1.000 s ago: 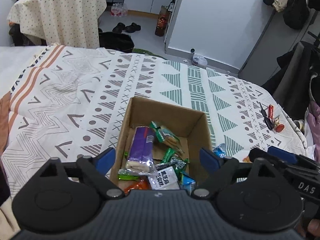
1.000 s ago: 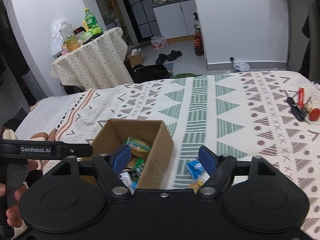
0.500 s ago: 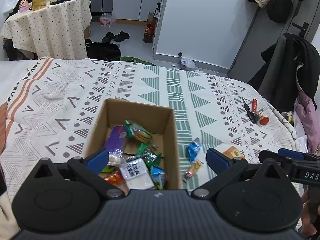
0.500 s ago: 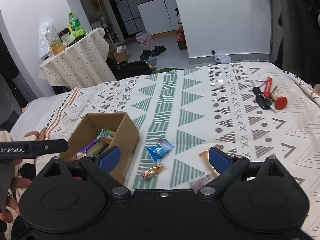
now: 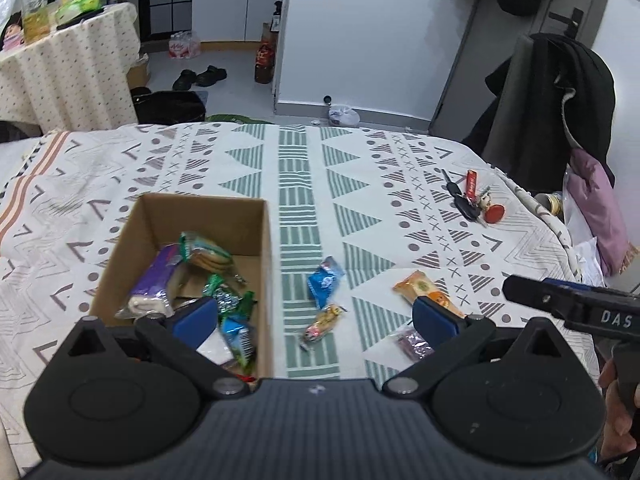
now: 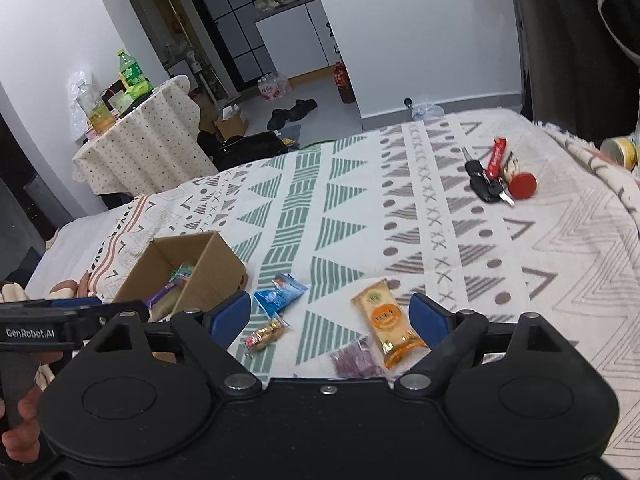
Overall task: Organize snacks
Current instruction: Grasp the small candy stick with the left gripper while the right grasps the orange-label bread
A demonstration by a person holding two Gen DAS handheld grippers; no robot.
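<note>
Cardboard box (image 5: 262, 240) holding wrapped snacks (image 5: 192, 276), blue packet (image 5: 325, 282) beside it, both claws (image 5: 314, 314) (image 6: 330, 314) spread, empty.

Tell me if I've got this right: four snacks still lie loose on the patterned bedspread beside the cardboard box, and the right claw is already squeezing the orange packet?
Not quite. The right claw is open and holds nothing; the orange packet lies flat on the bedspread between its fingers, as the right wrist view shows. The rest is right: four loose snacks beside the cardboard box.

Both handheld tools side by side: left gripper (image 5: 316, 316) and right gripper (image 6: 330, 314) held level, jaws spread wide, empty.
</note>
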